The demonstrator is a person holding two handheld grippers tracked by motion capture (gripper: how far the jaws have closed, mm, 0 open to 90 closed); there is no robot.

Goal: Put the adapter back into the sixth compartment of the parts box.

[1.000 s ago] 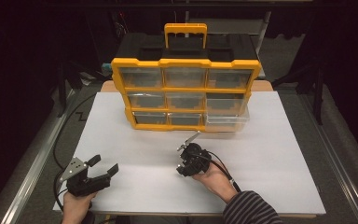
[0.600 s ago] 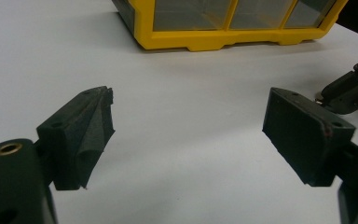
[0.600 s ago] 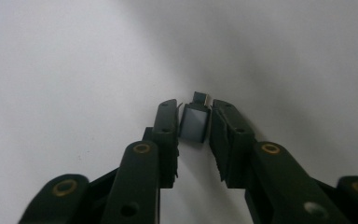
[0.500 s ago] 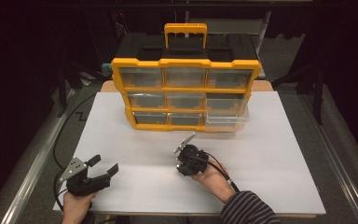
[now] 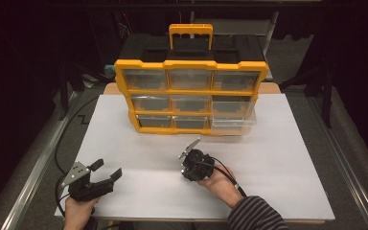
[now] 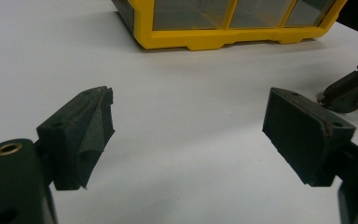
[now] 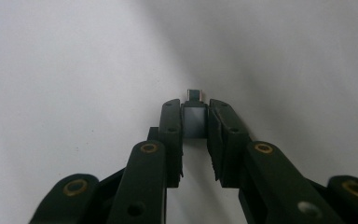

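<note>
On the white table sheet, my right gripper (image 5: 186,168) points steeply down in front of the yellow drawer organizer (image 5: 191,96). In the right gripper view its jaws (image 7: 195,109) are shut on a small grey metal piece (image 7: 194,122), whose tip sticks out just over the sheet. My left gripper (image 5: 108,168) rests near the front left corner, open with nothing between its pads (image 6: 191,126). The left gripper view also catches the right gripper (image 6: 349,91) at its right edge.
The organizer has clear drawers, a black top and a yellow handle (image 5: 190,34). Its lower right drawer (image 5: 232,123) is pulled out towards me. The white sheet (image 5: 287,158) spreads wide around both grippers. A metal rail (image 5: 33,177) runs along the left.
The right gripper has edged slightly to the left while still holding the piece. The left gripper has not moved.
</note>
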